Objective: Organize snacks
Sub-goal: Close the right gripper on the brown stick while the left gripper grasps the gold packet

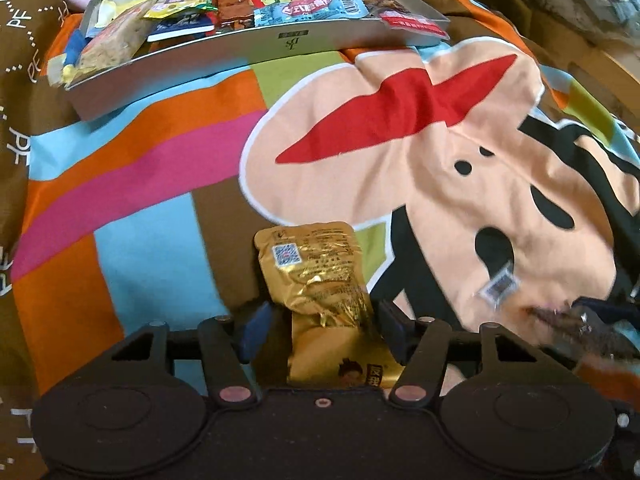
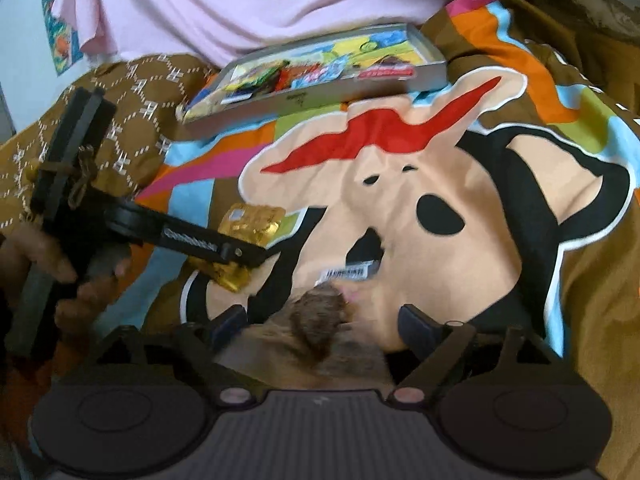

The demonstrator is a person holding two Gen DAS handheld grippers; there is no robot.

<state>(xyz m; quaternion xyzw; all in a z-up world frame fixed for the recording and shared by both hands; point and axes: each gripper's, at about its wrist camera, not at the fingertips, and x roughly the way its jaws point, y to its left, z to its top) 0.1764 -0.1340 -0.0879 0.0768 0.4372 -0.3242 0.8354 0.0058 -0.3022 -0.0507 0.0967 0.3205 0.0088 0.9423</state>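
A gold foil snack packet (image 1: 320, 280) lies between the fingers of my left gripper (image 1: 320, 332), whose blue pads sit against its crumpled sides. The packet (image 2: 256, 222) and the left gripper (image 2: 240, 256) also show in the right wrist view. My right gripper (image 2: 320, 326) holds a blurred brown snack packet (image 2: 320, 312) with a barcode end; the fingers stand wide apart and their contact is unclear. It appears blurred at the right edge of the left wrist view (image 1: 560, 312). A grey tray (image 1: 256, 46) with several snacks sits at the far side.
Everything rests on a colourful cartoon-print bedcover (image 1: 400, 140). The tray (image 2: 320, 98) lies near a person in pink clothing (image 2: 240, 0). A red packet (image 1: 416, 26) hangs over the tray's right corner. A hand (image 2: 72, 280) holds the left gripper's handle.
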